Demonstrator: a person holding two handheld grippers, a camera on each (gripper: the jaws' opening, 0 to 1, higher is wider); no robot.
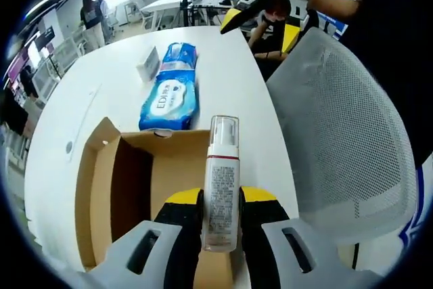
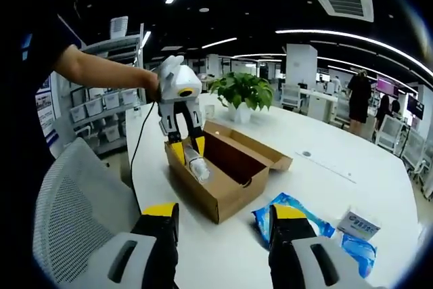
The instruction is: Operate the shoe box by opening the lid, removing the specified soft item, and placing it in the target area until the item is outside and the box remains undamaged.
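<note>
1. In the left gripper view we see our left gripper (image 1: 221,208), yellow-tipped black jaws on grey plastic bodies, clamped on a slim clear plastic pump bottle (image 1: 221,181) w/ white label, red band and small print.
2. The bottle stands roughly upright along the jaws, over the open brown corrugated cardboard shoe box (image 1: 111,187); box lid flap is folded out to one side, inner walls matte and plain.
3. Right gripper view shows the same: the left gripper (image 2: 187,147) holds the bottle (image 2: 198,167) at the near end of the box (image 2: 226,194), bottle base about at rim level; we can't tell if it touches the cardboard.
4. Right gripper (image 2: 223,225): jaws apart, nothing between them, hovering above the white table (image 2: 318,167), near the box's front corner.
5. A soft, glossy blue plastic pack of wipes (image 1: 170,89) lies on the table just beyond the box's far end, touching or nearly so; a small white printed carton (image 1: 148,63) sits beside it.
6. A grey mesh-back office chair (image 1: 345,140) crowds the table edge next to the box; tight on that side.
7. The tabletop past the pack is smooth, w/ open room; a potted green plant (image 2: 242,93) stands well apart from the box.
</note>
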